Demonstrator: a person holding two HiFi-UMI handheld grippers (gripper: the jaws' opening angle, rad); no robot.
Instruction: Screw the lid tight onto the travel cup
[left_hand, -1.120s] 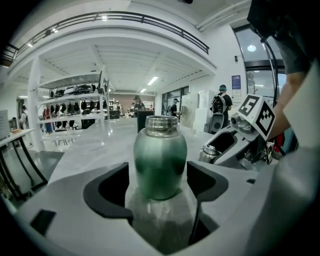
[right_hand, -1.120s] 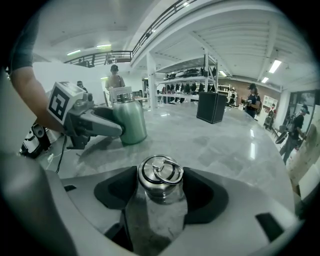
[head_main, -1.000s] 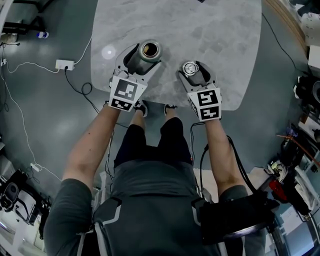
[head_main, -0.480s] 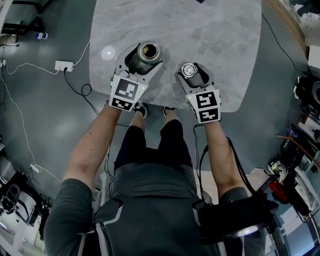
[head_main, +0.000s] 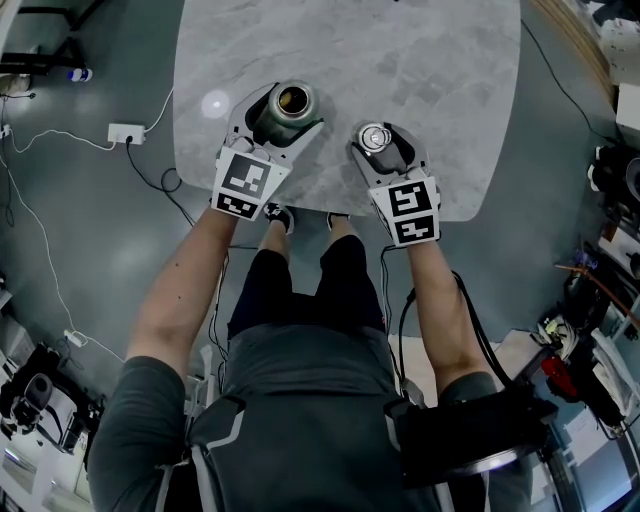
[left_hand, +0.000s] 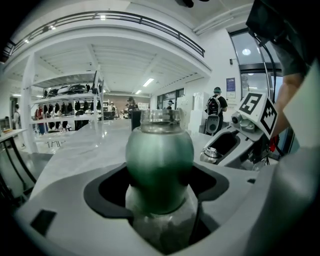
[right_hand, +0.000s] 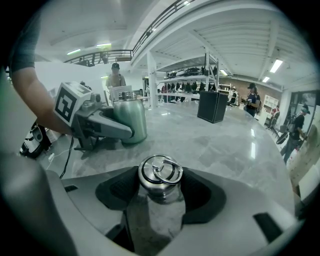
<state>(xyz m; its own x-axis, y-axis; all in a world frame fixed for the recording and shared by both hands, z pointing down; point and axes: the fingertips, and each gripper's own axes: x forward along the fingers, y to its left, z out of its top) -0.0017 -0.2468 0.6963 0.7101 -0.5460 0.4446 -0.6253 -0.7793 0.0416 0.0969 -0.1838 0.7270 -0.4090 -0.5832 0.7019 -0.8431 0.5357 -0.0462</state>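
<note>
Cup base seemingly behind left fingers

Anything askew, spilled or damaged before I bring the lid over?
Nothing stands out: travel cup upright and open in the left gripper, lid gripped in the right gripper, no spill on the table.

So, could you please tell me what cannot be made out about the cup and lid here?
Base of the travel cup: left gripper view, hidden by the left gripper clamping it.
Contents of the cup: head view, mouth too small and dark.
Thread of the lid: right gripper view, hidden below, between the jaws of the right gripper.
Far edge of the table: head view, cut off at the top.
</note>
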